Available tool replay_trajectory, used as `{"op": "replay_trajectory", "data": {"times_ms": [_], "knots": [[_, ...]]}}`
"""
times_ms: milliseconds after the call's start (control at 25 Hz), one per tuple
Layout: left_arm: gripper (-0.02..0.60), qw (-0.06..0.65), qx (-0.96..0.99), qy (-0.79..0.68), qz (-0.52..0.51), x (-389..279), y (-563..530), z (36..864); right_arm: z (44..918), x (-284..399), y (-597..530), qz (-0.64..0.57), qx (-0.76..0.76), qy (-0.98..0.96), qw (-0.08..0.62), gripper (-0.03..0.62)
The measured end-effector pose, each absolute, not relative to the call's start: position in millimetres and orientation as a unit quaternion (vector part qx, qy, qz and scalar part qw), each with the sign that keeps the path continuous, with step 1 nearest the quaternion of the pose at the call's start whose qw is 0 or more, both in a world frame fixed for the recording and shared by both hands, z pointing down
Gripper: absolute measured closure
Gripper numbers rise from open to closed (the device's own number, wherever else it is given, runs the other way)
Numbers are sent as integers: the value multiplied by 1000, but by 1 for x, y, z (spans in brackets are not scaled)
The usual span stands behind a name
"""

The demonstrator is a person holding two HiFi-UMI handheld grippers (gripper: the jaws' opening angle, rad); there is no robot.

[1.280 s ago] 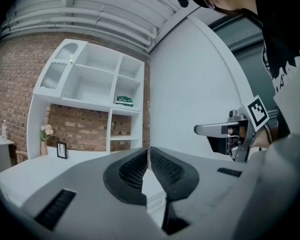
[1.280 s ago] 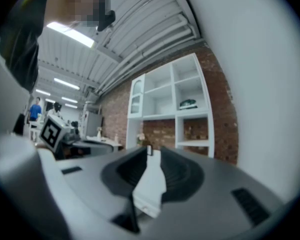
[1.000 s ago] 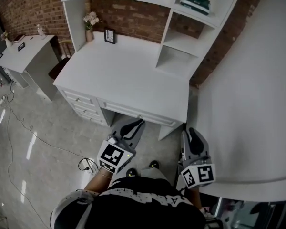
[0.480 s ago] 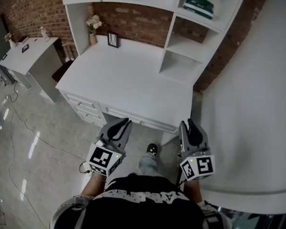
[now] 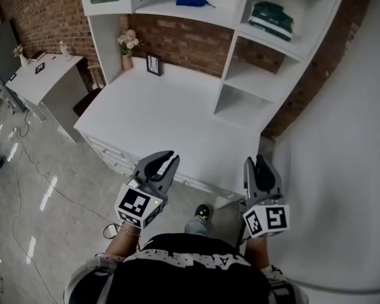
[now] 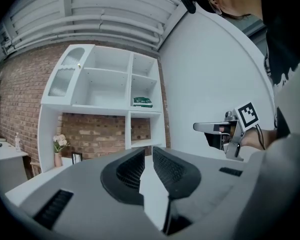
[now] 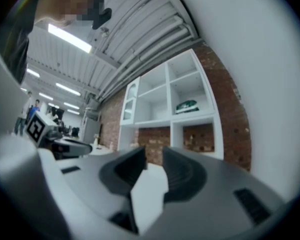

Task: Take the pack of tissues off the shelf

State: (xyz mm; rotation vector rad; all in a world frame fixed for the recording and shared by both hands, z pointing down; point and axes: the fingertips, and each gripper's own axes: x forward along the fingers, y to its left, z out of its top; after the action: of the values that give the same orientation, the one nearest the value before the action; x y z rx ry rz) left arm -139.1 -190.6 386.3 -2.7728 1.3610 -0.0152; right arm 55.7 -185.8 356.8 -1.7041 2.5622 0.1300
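Note:
The green pack of tissues (image 5: 272, 12) lies on an upper right shelf of the white hutch (image 5: 237, 30); it also shows in the left gripper view (image 6: 142, 102) and the right gripper view (image 7: 186, 106). My left gripper (image 5: 166, 161) hovers at the desk's near edge, far below the pack. Its jaws are opening by a narrow gap with nothing between them (image 6: 148, 151). My right gripper (image 5: 259, 164) is level with it to the right, over the desk's front right corner. Its jaws are also opening and hold nothing (image 7: 154, 151).
The white desk (image 5: 171, 113) carries a flower vase (image 5: 127, 46) and a small picture frame (image 5: 153, 64) at the back. A blue object (image 5: 191, 0) lies on the top middle shelf. A white wall (image 5: 342, 157) runs along the right. A side table (image 5: 47, 75) stands at the left.
The desk and shelves have come closer, and both grippers have moved forward to the desk's edge. The left jaws have parted from closed; the right jaws stand a little wider.

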Motion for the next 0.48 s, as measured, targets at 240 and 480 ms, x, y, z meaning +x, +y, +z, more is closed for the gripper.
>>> {"op": "replay_trajectory", "data": {"times_ms": [240, 480], "knots": [[497, 32, -904, 426, 1, -113, -242, 371, 352, 84, -236, 42, -565, 823, 26, 477], [480, 55, -903, 427, 13, -92, -296, 342, 320, 113, -292, 51, -581, 812, 32, 471]]}}
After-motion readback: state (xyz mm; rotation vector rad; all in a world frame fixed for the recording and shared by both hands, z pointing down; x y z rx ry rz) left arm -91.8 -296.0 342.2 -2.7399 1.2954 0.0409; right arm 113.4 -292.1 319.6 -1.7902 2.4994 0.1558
